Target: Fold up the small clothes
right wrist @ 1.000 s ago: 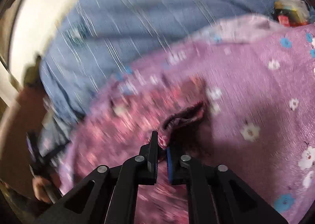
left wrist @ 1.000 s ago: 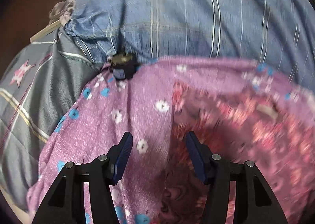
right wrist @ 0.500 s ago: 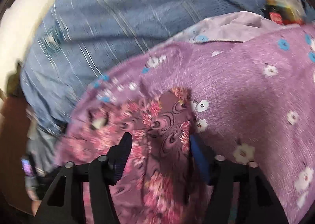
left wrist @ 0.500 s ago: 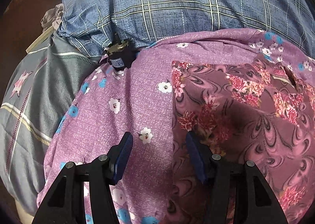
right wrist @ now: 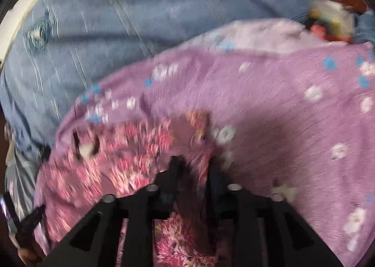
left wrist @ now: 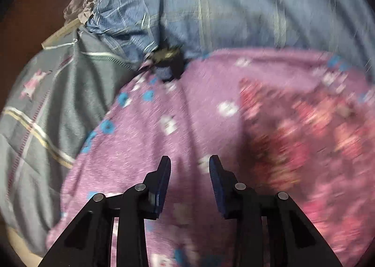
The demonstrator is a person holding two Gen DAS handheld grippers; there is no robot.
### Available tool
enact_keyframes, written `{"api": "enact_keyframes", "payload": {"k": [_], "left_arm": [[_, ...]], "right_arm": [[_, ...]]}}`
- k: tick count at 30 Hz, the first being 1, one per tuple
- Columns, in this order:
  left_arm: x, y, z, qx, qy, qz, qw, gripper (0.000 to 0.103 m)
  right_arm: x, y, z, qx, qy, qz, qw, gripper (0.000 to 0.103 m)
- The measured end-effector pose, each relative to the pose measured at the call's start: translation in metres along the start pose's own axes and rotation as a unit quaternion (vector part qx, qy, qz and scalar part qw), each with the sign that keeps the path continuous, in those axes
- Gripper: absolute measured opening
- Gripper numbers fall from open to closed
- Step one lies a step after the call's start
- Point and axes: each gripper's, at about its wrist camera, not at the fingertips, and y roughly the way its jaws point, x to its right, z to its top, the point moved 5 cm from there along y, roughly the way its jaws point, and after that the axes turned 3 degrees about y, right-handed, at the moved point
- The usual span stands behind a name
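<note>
- The floral-print garment (left wrist: 304,140), dark maroon with pink flowers, lies flat on the purple flowered bedspread (left wrist: 145,149), well short of the blue plaid pillow (left wrist: 234,9) at the bedspread's far edge.
- The left gripper (left wrist: 189,166) is released, jaws apart with nothing between them, over bare bedspread just beside the garment's left edge; the garment lies to its right.
- The right gripper (right wrist: 193,168) sits on the garment's right edge (right wrist: 201,126), cloth rising between its jaws. They look partly spread, but blur hides whether they pinch the cloth; I cannot tell.
- The garment (right wrist: 131,149) runs leftward from that edge, its long axis seemingly across the bedspread.
- The right gripper is nearer, so a fold would likely carry this edge left, across the garment.
- A small dark object (left wrist: 167,63) rests where pillow meets bedspread.
</note>
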Motion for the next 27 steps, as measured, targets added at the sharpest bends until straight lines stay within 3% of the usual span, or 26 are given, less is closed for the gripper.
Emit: {"api": "enact_keyframes", "payload": {"k": [1, 3, 5, 7, 10, 13, 17, 19, 21, 25, 27], "left_arm": [[0.002, -0.007, 0.002, 0.01, -0.008, -0.027, 0.9996, 0.034], [0.01, -0.018, 0.004, 0.022, -0.011, -0.071, 0.9971, 0.034], [0.019, -0.023, 0.002, 0.029, -0.008, -0.098, 0.9947, 0.034], [0.031, -0.022, -0.005, 0.017, 0.004, -0.122, 0.9924, 0.034], [0.048, -0.013, -0.016, -0.01, 0.03, -0.118, 0.9926, 0.034], [0.054, -0.007, -0.017, -0.008, 0.069, -0.081, 0.9943, 0.037], [0.055, -0.003, -0.019, -0.012, 0.091, -0.068, 0.9935, 0.037], [0.055, 0.001, -0.017, -0.017, 0.089, -0.074, 0.9931, 0.038], [0.054, 0.001, -0.014, -0.021, 0.086, -0.078, 0.993, 0.038], [0.048, -0.006, -0.012, -0.016, 0.07, -0.097, 0.9927, 0.038], [0.036, -0.013, -0.008, -0.007, 0.049, -0.109, 0.9928, 0.038]], "right_arm": [[-0.002, -0.011, 0.003, 0.029, 0.0, 0.006, 1.0, 0.044], [-0.017, -0.031, 0.006, 0.076, -0.012, 0.048, 0.996, 0.044], [-0.037, -0.031, 0.001, 0.059, -0.029, 0.114, 0.991, 0.042], [-0.067, -0.019, -0.013, 0.015, -0.054, 0.174, 0.983, 0.031], [-0.114, -0.002, -0.042, -0.037, -0.101, 0.208, 0.972, 0.014], [-0.159, 0.015, -0.07, -0.087, -0.155, 0.215, 0.96, 0.014], [-0.185, 0.049, -0.098, -0.155, -0.186, 0.172, 0.955, 0.009], [-0.186, 0.066, -0.095, -0.148, -0.176, 0.165, 0.959, 0.0], [-0.188, 0.075, -0.088, -0.14, -0.176, 0.165, 0.96, 0.0], [-0.172, 0.076, -0.078, -0.151, -0.116, 0.2, 0.961, 0.0], [-0.166, 0.062, -0.071, -0.137, -0.116, 0.204, 0.962, 0.009]]}}
